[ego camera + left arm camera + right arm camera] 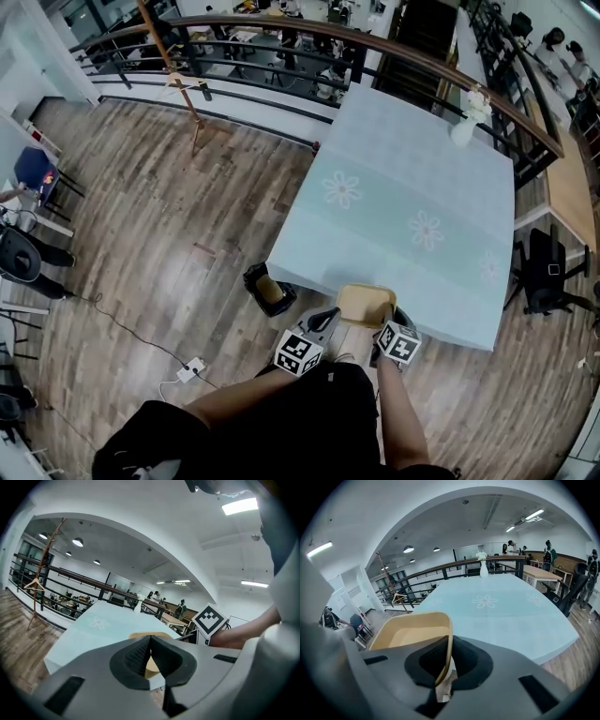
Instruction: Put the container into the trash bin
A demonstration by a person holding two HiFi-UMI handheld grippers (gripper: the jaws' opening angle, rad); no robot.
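Head view: container (364, 302) is seen over the table's (403, 187) near edge, roughly midway between the near corners, open side up and about level. Its visible part is wider along that edge than across it, but the near end is covered by the grippers, so the long axis can't be settled. It is gripped from both sides at that near end: left gripper (330, 319) on the left wall, right gripper (392, 319) on the right wall. In the right gripper view the jaws are closed onto the tan wall, rim edge-on between the pads. In the left gripper view the jaws are pinched onto the rim. Whether the container touches the cloth can't be told. Trash bin (270, 291) is on the floor just beside the table's near-left corner.
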